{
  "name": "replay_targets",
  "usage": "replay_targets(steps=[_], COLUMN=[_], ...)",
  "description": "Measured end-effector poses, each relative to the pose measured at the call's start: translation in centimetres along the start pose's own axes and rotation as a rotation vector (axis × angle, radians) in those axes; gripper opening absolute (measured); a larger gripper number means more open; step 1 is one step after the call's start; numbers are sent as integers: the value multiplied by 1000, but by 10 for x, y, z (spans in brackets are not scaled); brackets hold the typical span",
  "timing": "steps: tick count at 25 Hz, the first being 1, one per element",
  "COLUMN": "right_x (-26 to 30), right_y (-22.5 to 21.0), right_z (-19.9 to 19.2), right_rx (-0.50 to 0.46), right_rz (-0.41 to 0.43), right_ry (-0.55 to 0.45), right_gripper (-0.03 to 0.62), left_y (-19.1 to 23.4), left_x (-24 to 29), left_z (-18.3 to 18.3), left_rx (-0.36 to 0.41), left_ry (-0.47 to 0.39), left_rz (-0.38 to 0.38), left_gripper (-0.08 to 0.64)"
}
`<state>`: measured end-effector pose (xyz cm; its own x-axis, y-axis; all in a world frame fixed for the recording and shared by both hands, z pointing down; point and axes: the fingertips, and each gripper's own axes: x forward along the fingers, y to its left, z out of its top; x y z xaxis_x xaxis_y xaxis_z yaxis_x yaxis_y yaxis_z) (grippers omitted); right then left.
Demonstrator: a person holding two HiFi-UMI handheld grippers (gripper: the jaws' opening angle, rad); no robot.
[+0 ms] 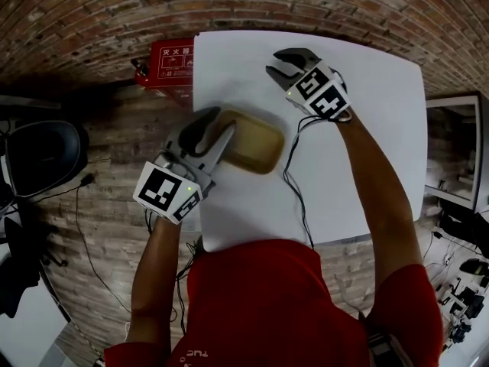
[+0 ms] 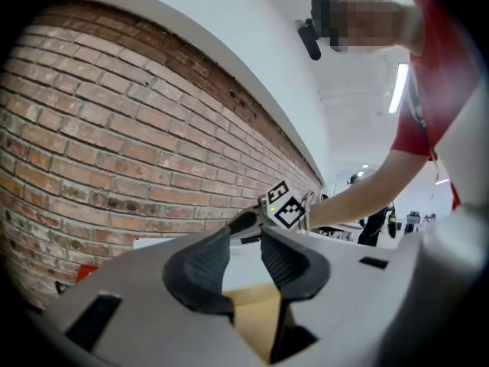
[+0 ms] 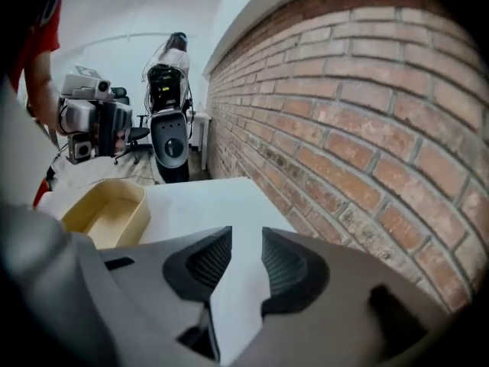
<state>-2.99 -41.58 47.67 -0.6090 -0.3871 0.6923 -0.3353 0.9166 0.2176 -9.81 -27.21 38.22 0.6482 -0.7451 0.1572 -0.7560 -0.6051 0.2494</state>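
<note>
Two grippers over white table [image 1: 367, 128]. Left gripper [image 1: 218, 132] is clamped, apparently firmly, on the tan tray [image 1: 260, 155] wall at its 9 o'clock edge. Right gripper [image 1: 284, 63], jaws slightly apart and empty, hovers near the tray's 1 o'clock.

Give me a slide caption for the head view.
On a white table, the left gripper clasps the rim of the tan tray; the right gripper is open, apart from it.

Matt tray [image 1: 258, 148] (plastic), smooth table [image 1: 367, 113] — rough brick [image 3: 367, 128]
</note>
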Motion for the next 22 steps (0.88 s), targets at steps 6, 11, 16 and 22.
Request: replay_targets(steps=[6,11,16,22], right_x=[-99,-180,-215,-226], right_y=[22,76,122,155], right_z=[72,112,105,94], right_rx=[-46,157,289,382], right_rz=[-181,-157,-130,-135], right_ry=[-413,-710,-765,-776], right_gripper=[51,46,40,31], left_y=[-19,-54,-85,-112], left_x=[-2,-13,-28,-44], left_z=[30,60,74,66], left_rx=[101,139,152,153], left_ry=[-45,-126,-175,-170], left_rz=[67,61,49,36], left_gripper=[40,19,15,15])
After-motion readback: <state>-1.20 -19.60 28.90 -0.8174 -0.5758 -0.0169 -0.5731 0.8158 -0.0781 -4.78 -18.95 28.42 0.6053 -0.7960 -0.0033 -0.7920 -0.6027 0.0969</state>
